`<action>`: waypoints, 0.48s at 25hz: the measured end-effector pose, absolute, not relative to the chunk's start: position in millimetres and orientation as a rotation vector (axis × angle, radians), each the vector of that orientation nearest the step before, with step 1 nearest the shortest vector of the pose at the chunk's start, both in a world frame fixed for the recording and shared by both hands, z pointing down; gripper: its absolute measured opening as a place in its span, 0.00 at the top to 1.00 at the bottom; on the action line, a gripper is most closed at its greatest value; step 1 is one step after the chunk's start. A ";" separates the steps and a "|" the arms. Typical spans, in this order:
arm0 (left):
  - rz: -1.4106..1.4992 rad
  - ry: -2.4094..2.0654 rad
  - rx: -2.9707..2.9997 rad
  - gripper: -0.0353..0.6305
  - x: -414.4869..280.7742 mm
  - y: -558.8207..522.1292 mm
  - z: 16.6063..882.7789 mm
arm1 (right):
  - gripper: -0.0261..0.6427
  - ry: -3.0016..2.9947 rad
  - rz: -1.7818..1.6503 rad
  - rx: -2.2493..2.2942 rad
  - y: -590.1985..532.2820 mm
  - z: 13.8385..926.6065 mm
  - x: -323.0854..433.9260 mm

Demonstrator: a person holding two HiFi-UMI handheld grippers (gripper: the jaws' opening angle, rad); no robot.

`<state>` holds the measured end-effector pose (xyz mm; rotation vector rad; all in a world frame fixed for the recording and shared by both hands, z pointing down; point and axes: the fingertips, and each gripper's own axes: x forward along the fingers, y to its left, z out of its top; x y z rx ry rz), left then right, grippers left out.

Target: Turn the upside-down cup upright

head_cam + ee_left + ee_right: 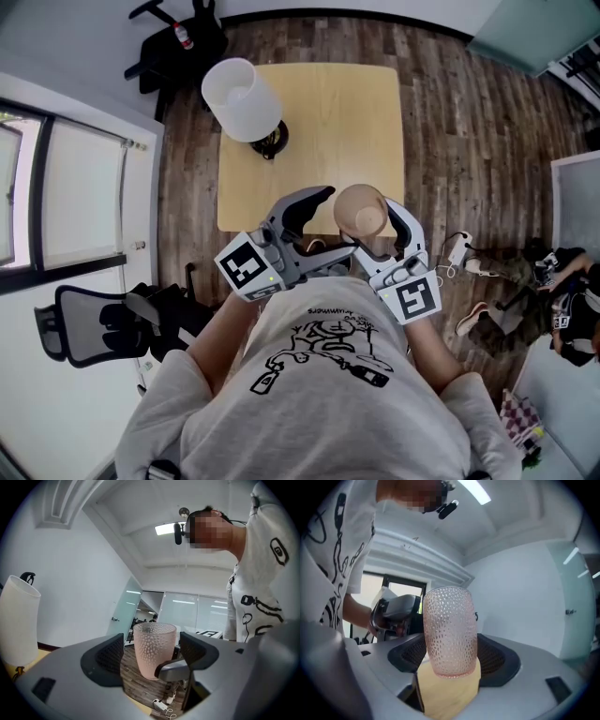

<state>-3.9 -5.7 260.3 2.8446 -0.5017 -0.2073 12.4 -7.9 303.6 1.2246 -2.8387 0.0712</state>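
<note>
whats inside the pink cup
Nothing that shows. The head view looks down into the pink cup, held mouth up in the right claw, and only its bare bottom appears. The claw's pads cover parts of its outer sides, not the inside.

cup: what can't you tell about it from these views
Base: head view, hidden under the cup's own rim and the right tool.
Lower side: left gripper view, the right tool's finger covers it.
Pad contact: right gripper view, the cup itself blocks the pads.
</note>
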 end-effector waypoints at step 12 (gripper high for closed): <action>-0.171 -0.432 2.922 0.39 13.1 -1.8 245.3 | 0.47 -3.023 0.141 1.083 3.6 304.2 -5.2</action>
